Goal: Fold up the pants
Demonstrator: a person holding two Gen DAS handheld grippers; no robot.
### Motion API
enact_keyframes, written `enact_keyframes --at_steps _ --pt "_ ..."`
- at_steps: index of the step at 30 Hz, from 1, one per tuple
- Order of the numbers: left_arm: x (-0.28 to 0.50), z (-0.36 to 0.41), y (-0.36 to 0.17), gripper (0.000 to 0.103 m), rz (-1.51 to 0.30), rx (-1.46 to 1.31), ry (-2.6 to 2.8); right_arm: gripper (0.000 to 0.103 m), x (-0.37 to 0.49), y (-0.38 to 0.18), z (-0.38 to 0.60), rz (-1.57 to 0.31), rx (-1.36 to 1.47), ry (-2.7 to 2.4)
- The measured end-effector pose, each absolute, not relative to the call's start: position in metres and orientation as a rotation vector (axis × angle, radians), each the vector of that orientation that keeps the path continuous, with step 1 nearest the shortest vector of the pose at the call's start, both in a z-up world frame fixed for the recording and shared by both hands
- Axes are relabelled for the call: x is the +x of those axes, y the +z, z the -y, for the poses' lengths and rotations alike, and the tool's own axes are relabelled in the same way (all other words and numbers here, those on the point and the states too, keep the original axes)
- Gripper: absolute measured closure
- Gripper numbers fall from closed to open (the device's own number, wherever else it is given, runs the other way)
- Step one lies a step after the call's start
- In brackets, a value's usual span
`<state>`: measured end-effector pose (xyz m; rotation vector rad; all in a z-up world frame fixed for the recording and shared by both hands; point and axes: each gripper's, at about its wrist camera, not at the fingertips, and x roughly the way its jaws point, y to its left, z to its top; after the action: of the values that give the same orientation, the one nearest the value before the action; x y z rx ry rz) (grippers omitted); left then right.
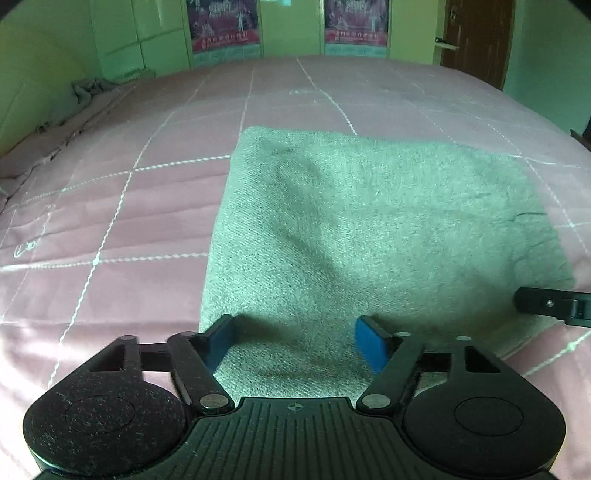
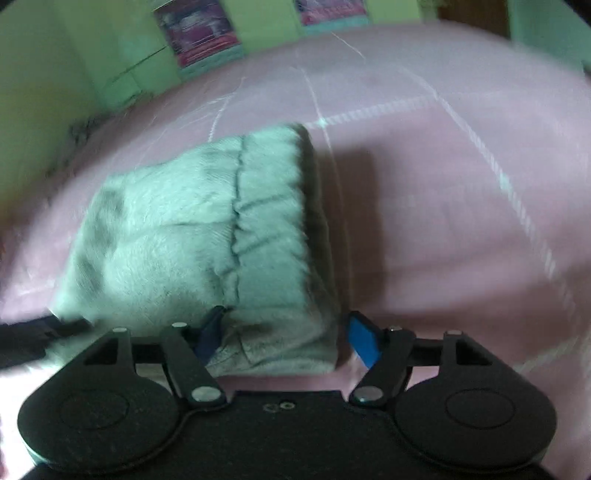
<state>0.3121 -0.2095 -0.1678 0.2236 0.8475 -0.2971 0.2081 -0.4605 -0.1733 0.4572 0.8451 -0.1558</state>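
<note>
The pants (image 1: 362, 221) lie folded into a thick grey-green rectangle on the pink bed. My left gripper (image 1: 295, 343) hovers over their near edge, its blue pads (image 1: 371, 347) spread wide with cloth below and nothing pinched. In the blurred right wrist view the pants (image 2: 192, 236) show their gathered waistband on the right side. My right gripper (image 2: 286, 338) stands open around the near right corner of the fold. Its right pad is clear of the cloth, and its left pad (image 2: 210, 332) rests at a crease. Each gripper's tip shows in the other's view: the right gripper (image 1: 546, 306) and the left gripper (image 2: 29, 339).
A pink quilted bedspread (image 1: 129, 221) with white stitched lines covers the bed. Crumpled grey cloth (image 1: 88, 88) lies at the far left edge. Behind stand green walls with posters (image 1: 223, 26) and a dark wooden door (image 1: 476, 40) at the far right.
</note>
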Motion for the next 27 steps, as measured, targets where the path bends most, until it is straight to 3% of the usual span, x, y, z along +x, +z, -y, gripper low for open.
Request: enact_keyframes --at_steps 2,4,13,20,27 --pt "0.317 0.207 -0.168 0.016 -0.866 0.185 -0.274 0.034 0.21 -0.175 0.457 -0.839 0.424 -0.149" --pt "0.318 0.205 -0.165 0.0 -0.888 0.165 -0.287 0.034 0.213 -0.172 0.458 -0.848 0.449 -0.162" --pt "0.307 0.216 -0.156 0.0 -0.937 0.182 -0.304 0.032 0.195 -0.104 0.415 -0.632 0.226 -0.179" --pt "0.3 0.224 -0.154 0.0 -0.922 0.233 -0.263 0.033 0.232 -0.145 0.409 -0.885 0.111 -0.261" --pt "0.29 0.23 -0.145 0.0 -0.906 0.269 -0.218 0.022 0.225 -0.127 0.403 -0.89 0.143 -0.25"
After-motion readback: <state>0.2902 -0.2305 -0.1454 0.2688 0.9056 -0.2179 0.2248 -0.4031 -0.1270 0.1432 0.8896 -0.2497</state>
